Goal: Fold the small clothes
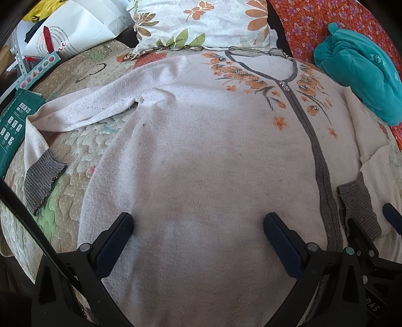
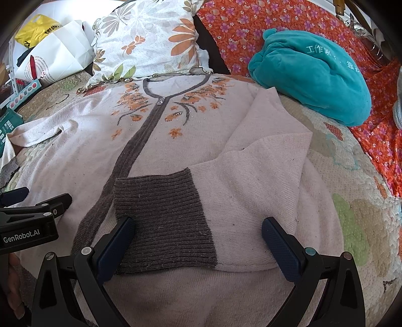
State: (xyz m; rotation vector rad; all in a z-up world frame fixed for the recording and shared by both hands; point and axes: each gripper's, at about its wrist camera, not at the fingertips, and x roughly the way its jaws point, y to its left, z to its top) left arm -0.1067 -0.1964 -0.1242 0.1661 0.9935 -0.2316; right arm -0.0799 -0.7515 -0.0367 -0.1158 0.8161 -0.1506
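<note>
A pale pink knit cardigan (image 1: 201,151) with a grey zipper band and orange flower print lies flat, front up, on a quilted bed; it also shows in the right wrist view (image 2: 83,156). Its right sleeve is folded across the body, grey cuff (image 2: 163,221) lying by the zipper band. Its left sleeve (image 1: 83,110) spreads out to the side, bent, with its grey cuff (image 1: 42,181) on the quilt. My left gripper (image 1: 198,226) is open and empty over the lower body. My right gripper (image 2: 197,229) is open, its fingers either side of the folded cuff.
A floral pillow (image 1: 201,22) lies beyond the collar. A teal plush bundle (image 2: 314,78) sits at the right on an orange flowered cloth (image 2: 251,22). White paper bags (image 1: 75,27) and a green box (image 1: 15,125) lie at the left. The quilt (image 2: 356,201) extends right.
</note>
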